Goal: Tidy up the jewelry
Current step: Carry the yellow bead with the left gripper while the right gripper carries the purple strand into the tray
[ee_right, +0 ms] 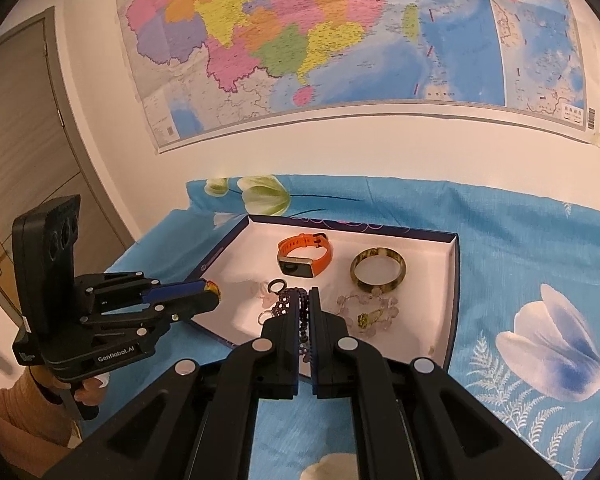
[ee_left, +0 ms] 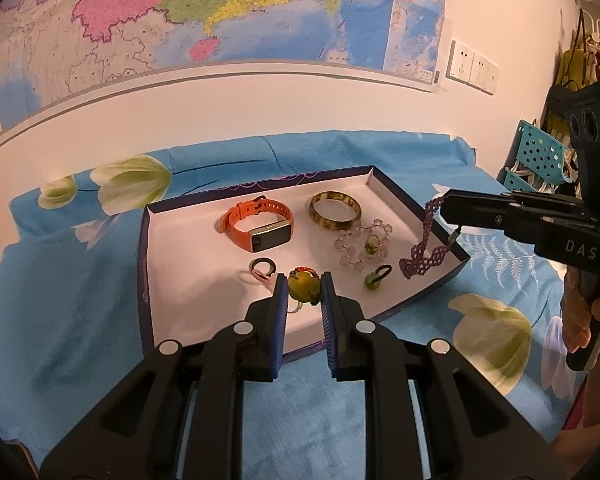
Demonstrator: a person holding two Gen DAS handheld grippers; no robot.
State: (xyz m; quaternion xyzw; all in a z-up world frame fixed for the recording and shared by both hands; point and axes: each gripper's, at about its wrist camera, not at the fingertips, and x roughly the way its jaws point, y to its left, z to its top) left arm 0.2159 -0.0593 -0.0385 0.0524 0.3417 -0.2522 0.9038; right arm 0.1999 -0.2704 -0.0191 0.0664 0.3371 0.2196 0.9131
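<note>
Purple beads first: my right gripper [ee_right: 305, 300] has its fingers pressed together on the purple beaded bracelet [ee_left: 422, 246], which hangs from the tips as a long flat band. In the left wrist view its long axis runs down from the right fingertips toward the tray floor, and its lower end seems to touch or nearly touch the white lining just inside the right wall of the tray [ee_left: 456, 254]. That hang is what I judge the coming move turns on: the bracelet lies below and slightly inboard of my right fingers, so it should settle inside the wall if I lower it.

My left gripper [ee_left: 304, 286] holds the yellow-green charm ring [ee_left: 302, 285] between its blue pads, jaws only partly closed because the charm fills the gap. It sits low over the near edge of the tray, close to the black ring [ee_left: 263, 268].

Already lying in the tray are the orange smartwatch [ee_left: 260, 226], the amber bangle [ee_left: 334, 212], the clear beaded bracelet [ee_left: 362, 246] and a small green-charm ring [ee_left: 374, 278]. The free floor for the purple band is the right front corner, nearest my right hand; the left hand is well apart from it. The tray rests on a blue floral cloth [ee_left: 80, 300].
</note>
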